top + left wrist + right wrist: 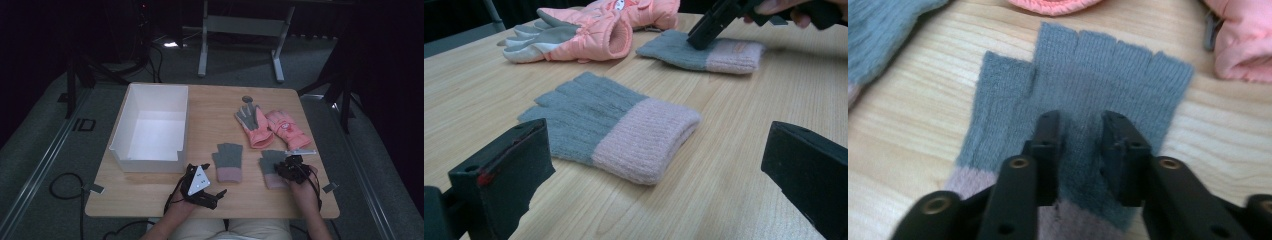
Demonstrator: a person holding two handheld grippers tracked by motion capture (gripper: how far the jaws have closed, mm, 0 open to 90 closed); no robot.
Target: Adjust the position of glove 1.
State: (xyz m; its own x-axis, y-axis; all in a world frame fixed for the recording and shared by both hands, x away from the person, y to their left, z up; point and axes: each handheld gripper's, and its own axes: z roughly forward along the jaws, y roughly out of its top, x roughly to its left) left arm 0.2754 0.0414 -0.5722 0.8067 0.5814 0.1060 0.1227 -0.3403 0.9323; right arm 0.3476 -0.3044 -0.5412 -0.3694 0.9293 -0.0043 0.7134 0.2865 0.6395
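Two grey knit fingerless gloves with pink cuffs lie flat on the wooden table. My right gripper [289, 167] points down onto the right knit glove [269, 161], near where grey meets pink. In the right gripper view its jaws [1080, 120] stand a narrow gap apart, open, tips resting on that glove [1088, 75], with flat fabric showing between them. My left gripper [217, 196] rests near the front edge, wide open and holding nothing. In its own view the jaws [656, 135] frame the left knit glove [614, 125], which lies a short way ahead, untouched.
Two padded pink ski gloves [257, 127] [287, 129] lie side by side behind the knit pair. A white open box [131, 107] stands at the left of the table. A small dark round thing [247, 99] sits near the far edge.
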